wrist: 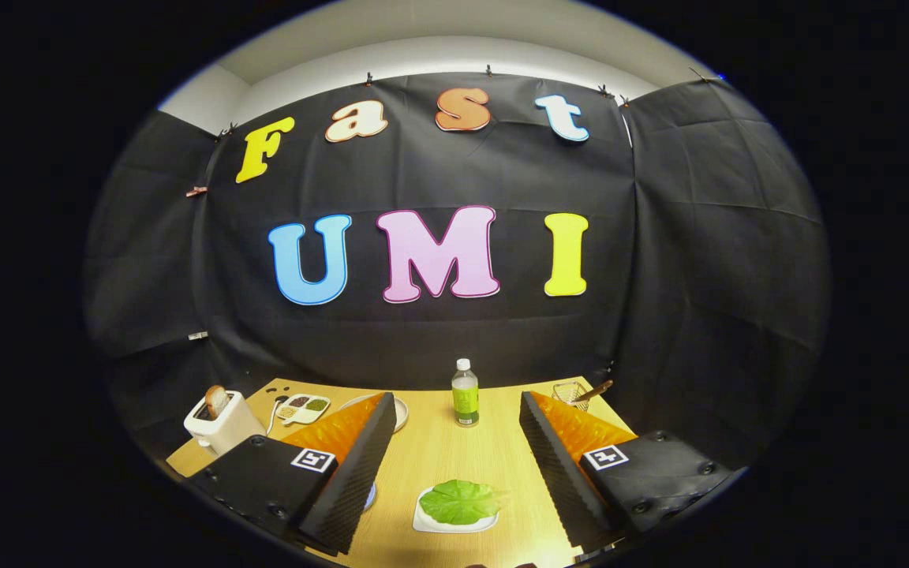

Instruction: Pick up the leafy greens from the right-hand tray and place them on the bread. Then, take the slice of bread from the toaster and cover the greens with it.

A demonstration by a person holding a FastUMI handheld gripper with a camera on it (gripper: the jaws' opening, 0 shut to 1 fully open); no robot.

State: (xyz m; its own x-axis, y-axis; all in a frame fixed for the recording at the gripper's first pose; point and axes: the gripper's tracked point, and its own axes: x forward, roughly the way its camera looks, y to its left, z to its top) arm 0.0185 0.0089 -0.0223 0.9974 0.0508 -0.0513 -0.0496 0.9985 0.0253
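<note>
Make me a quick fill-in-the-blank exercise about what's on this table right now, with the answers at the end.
1. The leafy greens lie on a small white ____, between the fingers.
2. The slice of bread sticks up out of the ____.
3. The gripper has its fingers spread ____, holding nothing.
4. The bottle stands ____ on the table, beyond the greens.

Answers: tray; toaster; open; upright

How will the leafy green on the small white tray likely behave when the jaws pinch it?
The leafy green looks thin and broad, so probably floppy and light. It overhangs its white tray, so it may drag. The gripper hangs open above it.
</note>
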